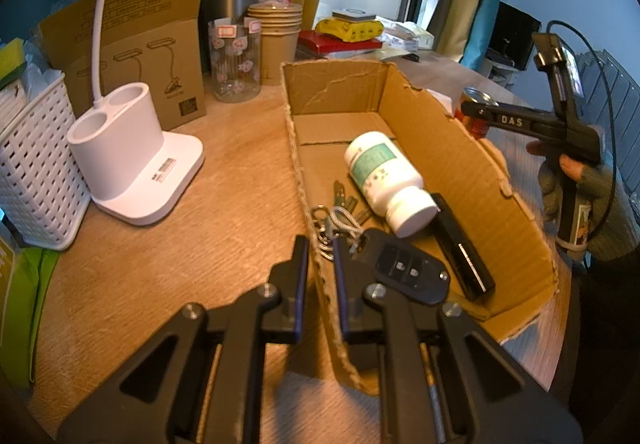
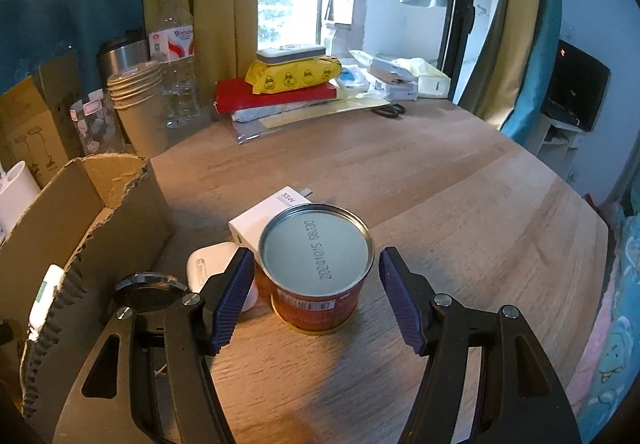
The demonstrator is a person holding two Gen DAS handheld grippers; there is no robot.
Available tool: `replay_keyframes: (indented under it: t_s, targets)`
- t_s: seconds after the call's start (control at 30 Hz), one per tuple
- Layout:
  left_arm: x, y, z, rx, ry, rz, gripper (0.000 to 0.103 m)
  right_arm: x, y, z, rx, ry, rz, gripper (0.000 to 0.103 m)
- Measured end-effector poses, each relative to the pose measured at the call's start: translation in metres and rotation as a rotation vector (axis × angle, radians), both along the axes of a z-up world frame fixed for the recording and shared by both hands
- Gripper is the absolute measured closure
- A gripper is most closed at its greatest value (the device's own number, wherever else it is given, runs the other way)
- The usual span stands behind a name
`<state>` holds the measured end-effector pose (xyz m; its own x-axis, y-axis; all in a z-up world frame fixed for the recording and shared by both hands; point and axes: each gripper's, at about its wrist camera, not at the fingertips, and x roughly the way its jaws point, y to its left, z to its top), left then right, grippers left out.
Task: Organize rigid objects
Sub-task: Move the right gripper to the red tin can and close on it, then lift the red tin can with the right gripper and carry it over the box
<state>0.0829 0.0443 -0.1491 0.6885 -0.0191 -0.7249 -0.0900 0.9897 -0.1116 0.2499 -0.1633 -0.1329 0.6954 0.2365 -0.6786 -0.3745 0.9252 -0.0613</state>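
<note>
An open cardboard box [image 1: 476, 172] lies on the wooden table and holds a white pill bottle [image 1: 386, 180], a key bunch with a black car key fob [image 1: 408, 268] and a black bar-shaped item [image 1: 460, 244]. My left gripper [image 1: 320, 272] straddles the box's near left wall, its jaws narrowly apart on the cardboard edge. My right gripper [image 2: 316, 284] is open, its jaws on either side of an orange tin can [image 2: 316, 268] standing on the table, not touching it. The can also shows in the left wrist view [image 1: 478, 112]. A white charger [image 2: 266, 220] and a white earbud case [image 2: 212, 268] lie behind the can.
A white lamp base [image 1: 132, 160], a white basket [image 1: 32, 164], a glass [image 1: 234, 60], paper cups [image 1: 276, 40], a water bottle [image 2: 174, 56] and a steel mug stand at the back left. Stacked packets and books [image 2: 288, 84] and scissors [image 2: 388, 110] lie at the far edge.
</note>
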Motion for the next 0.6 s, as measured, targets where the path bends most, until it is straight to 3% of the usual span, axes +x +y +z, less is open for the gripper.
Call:
replay_keyframes:
  t_s: [0.23, 0.37, 0.6]
  targets:
    - [-0.0001, 0.0000, -0.0001, 0.000, 0.000, 0.000, 0.090, 0.0023, 0.0025, -0.0036, -0.006, 0.002, 0.003, 0.035]
    - [0.0000, -0.0006, 0.0001, 0.000, -0.001, 0.000, 0.090, 0.0016, 0.0015, -0.0023, -0.005, -0.005, -0.001, 0.046]
    - [0.0000, 0.0000, 0.0001, 0.000, -0.001, 0.000, 0.090, -0.0025, -0.0035, 0.0020, 0.007, -0.025, -0.017, 0.046]
